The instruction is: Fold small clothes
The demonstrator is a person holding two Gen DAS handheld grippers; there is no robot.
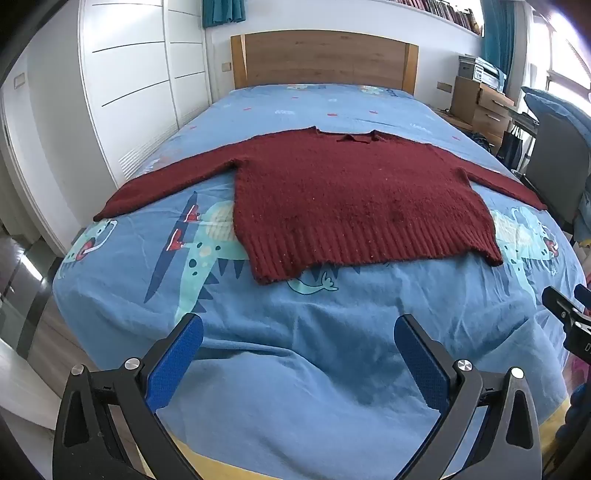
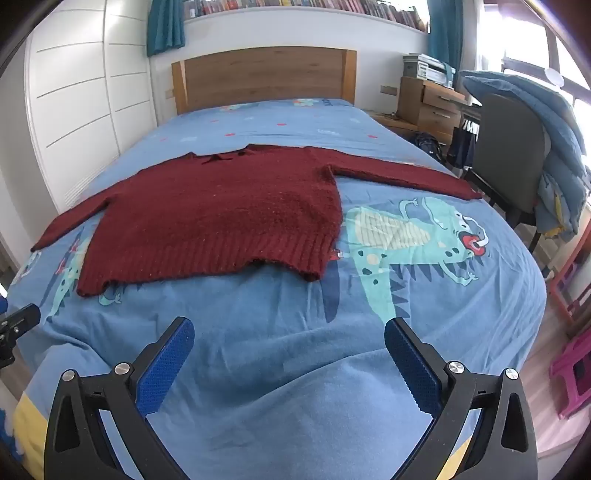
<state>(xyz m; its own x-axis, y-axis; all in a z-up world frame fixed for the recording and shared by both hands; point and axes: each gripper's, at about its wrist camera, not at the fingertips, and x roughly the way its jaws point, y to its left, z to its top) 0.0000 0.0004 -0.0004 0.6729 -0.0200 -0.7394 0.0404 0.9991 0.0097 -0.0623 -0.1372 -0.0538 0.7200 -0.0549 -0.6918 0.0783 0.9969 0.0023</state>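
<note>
Blue dinosaur bedsheet is spreading out under and ahead of the fingers, wooden headboard sitting far beyond, white wardrobe standing off left.

Left black two-finger gripper with blue textured pads, jaws spread wide and holding nothing, right black two-finger gripper with matching blue pads, likewise spread wide, both level, side by side

No text, label or number is readable in either view. The book spines on the shelf at the top are too blurred.
</note>
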